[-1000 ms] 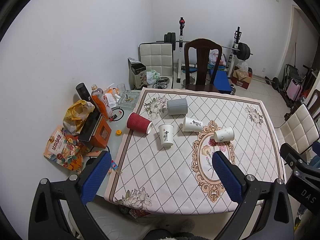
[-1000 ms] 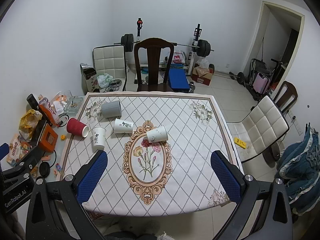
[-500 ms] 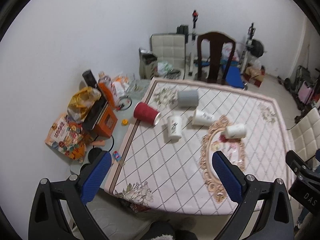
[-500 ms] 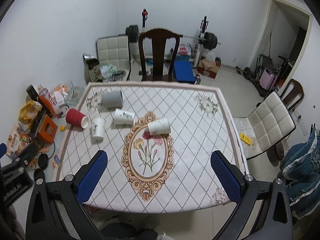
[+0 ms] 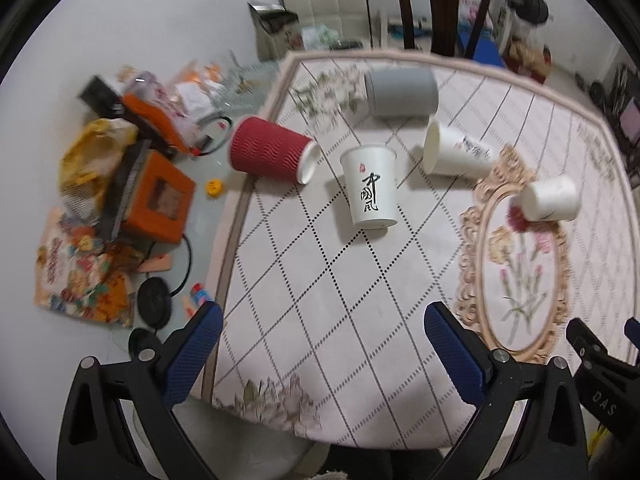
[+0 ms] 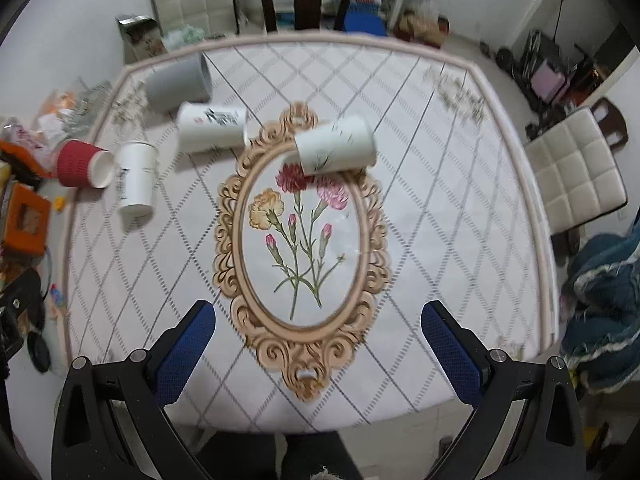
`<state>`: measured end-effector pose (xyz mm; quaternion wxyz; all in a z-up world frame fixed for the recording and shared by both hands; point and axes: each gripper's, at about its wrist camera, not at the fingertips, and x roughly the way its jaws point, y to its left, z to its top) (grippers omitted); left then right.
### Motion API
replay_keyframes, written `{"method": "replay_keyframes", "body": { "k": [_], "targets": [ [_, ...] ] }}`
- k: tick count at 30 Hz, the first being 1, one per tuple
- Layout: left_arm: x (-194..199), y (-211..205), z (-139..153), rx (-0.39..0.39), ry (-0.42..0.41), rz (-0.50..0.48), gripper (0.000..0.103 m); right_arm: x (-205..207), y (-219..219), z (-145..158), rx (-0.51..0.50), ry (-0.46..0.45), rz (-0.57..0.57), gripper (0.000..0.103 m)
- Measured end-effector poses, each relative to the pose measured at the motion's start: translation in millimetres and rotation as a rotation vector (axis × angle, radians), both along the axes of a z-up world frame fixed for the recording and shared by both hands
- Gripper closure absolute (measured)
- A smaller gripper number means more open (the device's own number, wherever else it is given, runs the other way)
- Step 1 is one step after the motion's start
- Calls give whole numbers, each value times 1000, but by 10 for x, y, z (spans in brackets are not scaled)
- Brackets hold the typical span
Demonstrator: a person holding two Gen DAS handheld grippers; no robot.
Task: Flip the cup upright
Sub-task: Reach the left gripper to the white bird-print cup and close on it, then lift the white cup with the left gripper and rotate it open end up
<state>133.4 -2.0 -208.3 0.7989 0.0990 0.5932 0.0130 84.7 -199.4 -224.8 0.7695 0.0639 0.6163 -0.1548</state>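
Several cups are on the patterned tablecloth (image 5: 320, 304). A red ribbed cup (image 5: 270, 150) lies on its side at the table's left edge. A grey cup (image 5: 402, 92) lies on its side at the back. A white cup with black characters (image 5: 370, 186) stands upright. Two more white cups (image 5: 456, 154) (image 5: 548, 198) lie on their sides. The right wrist view shows the same cups: red (image 6: 80, 164), grey (image 6: 178, 84), upright white (image 6: 136, 184), lying white (image 6: 212, 128) (image 6: 336, 146). My left gripper (image 5: 320, 354) and right gripper (image 6: 318, 354) are open and empty above the near table edge.
Clutter lies on the floor at the left: an orange box (image 5: 158, 200), bags and cables. A dark wooden chair (image 5: 444, 4) stands behind the table. A white padded chair (image 6: 576, 180) stands at the right. Gym weights are at the back.
Both grippers have moved forward and down towards the table, so the cups look larger. Both stay open. No cup has moved.
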Motion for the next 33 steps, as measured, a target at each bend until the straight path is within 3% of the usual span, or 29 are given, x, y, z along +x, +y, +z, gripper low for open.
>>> {"method": "replay_keyframes", "body": {
  "k": [10,21,24,28,33],
  "targets": [
    [820,-36,-706,11,114,-37,0,602,-52,-827,-10,142,-54,0],
    [1518,23,-1149,-69,205,-35,1,1019,-140,-1094,-34,185,-91,0],
    [1615,50,-1266,-111,242,-34,10,1062,-152,-1125,-36,194,-103,0],
    [1712,88,-1427,-166,287,-35,41,1091,-136,-1141,-45,204,-110,0],
    [1740,119,-1470,-179,269,-52,43,1070,-125,-1095,-59,194,-117,0]
  ]
}}
